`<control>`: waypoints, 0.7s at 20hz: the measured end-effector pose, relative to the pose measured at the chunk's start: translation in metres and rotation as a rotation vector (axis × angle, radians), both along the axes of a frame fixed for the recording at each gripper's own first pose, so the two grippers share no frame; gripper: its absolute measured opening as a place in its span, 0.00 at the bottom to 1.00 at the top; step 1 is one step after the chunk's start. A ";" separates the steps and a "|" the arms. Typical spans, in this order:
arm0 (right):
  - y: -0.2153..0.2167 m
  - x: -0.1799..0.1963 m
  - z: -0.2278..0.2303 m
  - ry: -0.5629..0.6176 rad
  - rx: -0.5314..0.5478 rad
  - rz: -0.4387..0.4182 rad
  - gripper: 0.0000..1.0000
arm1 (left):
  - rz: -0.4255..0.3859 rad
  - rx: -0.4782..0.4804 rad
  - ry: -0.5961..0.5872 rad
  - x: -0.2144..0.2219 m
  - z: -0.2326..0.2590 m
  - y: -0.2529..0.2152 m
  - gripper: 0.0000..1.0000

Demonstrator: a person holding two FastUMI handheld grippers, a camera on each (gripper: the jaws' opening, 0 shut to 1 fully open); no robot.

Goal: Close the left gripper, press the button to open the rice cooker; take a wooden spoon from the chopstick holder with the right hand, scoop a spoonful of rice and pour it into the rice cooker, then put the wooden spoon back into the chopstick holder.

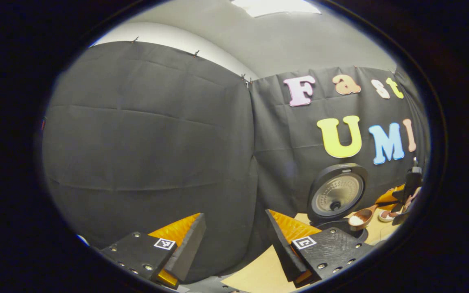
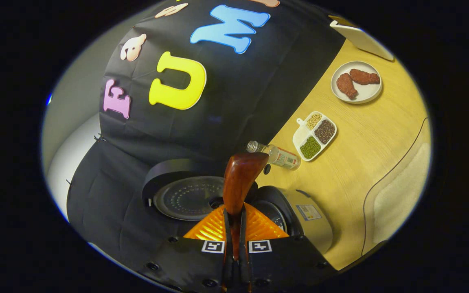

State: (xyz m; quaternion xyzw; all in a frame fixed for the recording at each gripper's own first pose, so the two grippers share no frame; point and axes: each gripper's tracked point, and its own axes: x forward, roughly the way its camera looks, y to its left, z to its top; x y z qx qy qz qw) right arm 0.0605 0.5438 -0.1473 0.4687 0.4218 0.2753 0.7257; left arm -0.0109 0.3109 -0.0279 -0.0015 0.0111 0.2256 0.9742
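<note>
A black cloth wall closes the booth behind a pale wooden table (image 2: pixel 356 162). In the left gripper view the left gripper (image 1: pixel 234 244) hangs with its fingers wide apart and nothing between them, aimed at the cloth. At about four o'clock in that view stands the rice cooker (image 1: pixel 337 195), its round lid raised upright, and the wooden spoon (image 1: pixel 360 219) is held just over its opening with white rice (image 1: pixel 356 220) in the bowl; the right gripper (image 1: pixel 401 199) holds the handle end at three o'clock.

In the right gripper view the right gripper (image 2: pixel 234 240) is clamped on the wooden spoon's handle, both fingers pressed against it, the spoon (image 2: pixel 240 179) reaching toward twelve o'clock over the open cooker (image 2: pixel 299 215). On the table toward one o'clock lie a small bottle (image 2: pixel 277 154) on its side, a divided dish of grains (image 2: pixel 314 135), and farther off a plate (image 2: pixel 356 83) with two brown pieces
</note>
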 end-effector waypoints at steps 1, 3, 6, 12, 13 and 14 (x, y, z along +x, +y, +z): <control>0.009 -0.001 -0.005 -0.007 -0.016 0.014 0.07 | 0.007 -0.001 0.003 -0.006 0.000 0.005 0.87; 0.022 -0.003 -0.016 -0.032 -0.060 0.035 0.03 | 0.021 -0.004 0.008 -0.010 -0.003 0.010 0.87; 0.039 -0.008 -0.027 -0.103 -0.124 0.076 0.07 | 0.039 -0.008 0.014 -0.014 -0.007 0.016 0.87; 0.059 -0.020 -0.034 -0.308 -0.272 0.177 0.07 | 0.066 -0.012 0.024 -0.025 -0.013 0.024 0.88; 0.060 -0.020 -0.035 -0.345 -0.294 0.192 0.07 | 0.069 -0.013 0.025 -0.025 -0.014 0.025 0.88; 0.062 -0.021 -0.035 -0.377 -0.315 0.204 0.07 | 0.071 -0.013 0.026 -0.025 -0.014 0.024 0.87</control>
